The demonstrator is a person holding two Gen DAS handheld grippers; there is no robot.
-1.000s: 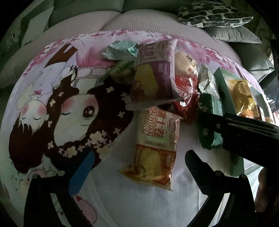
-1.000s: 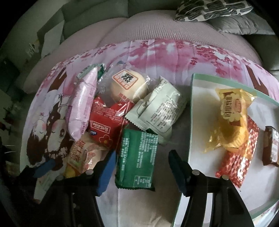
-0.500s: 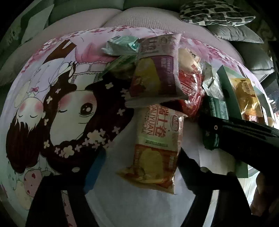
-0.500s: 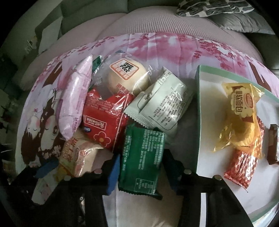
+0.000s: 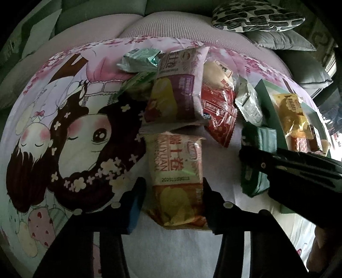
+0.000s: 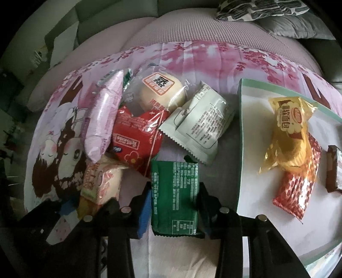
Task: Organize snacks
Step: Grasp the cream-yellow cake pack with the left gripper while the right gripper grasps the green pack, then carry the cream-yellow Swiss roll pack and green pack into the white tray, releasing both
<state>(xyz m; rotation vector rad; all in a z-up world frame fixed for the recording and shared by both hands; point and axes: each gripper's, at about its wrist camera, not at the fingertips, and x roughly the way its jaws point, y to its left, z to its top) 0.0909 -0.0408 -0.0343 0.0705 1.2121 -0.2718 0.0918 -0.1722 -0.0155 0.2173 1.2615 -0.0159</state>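
A pile of wrapped snacks lies on a pink cartoon cloth. My left gripper (image 5: 173,201) has closed on the near end of an orange-and-cream roll-cake packet (image 5: 177,171). My right gripper (image 6: 174,203) is shut on a dark green packet (image 6: 174,192), which also shows in the left wrist view (image 5: 256,162). Behind lie a red packet (image 6: 136,141), a pink-purple packet (image 6: 100,119), a round bun in clear wrap (image 6: 160,92) and a white packet (image 6: 198,121). A green-rimmed white tray (image 6: 252,132) at the right holds a yellow bread packet (image 6: 288,132), a red wafer packet (image 6: 297,192) and a brown bar (image 6: 333,169).
The cloth (image 5: 64,119) covers a cushioned seat with grey sofa cushions (image 5: 277,38) and a patterned pillow (image 5: 254,17) behind. A mint-green packet (image 5: 141,59) lies at the far end of the pile. The right gripper's black body (image 5: 299,171) crosses the left wrist view.
Both grippers moved forward and closed: the left around the orange roll-cake packet, the right around the dark green packet.
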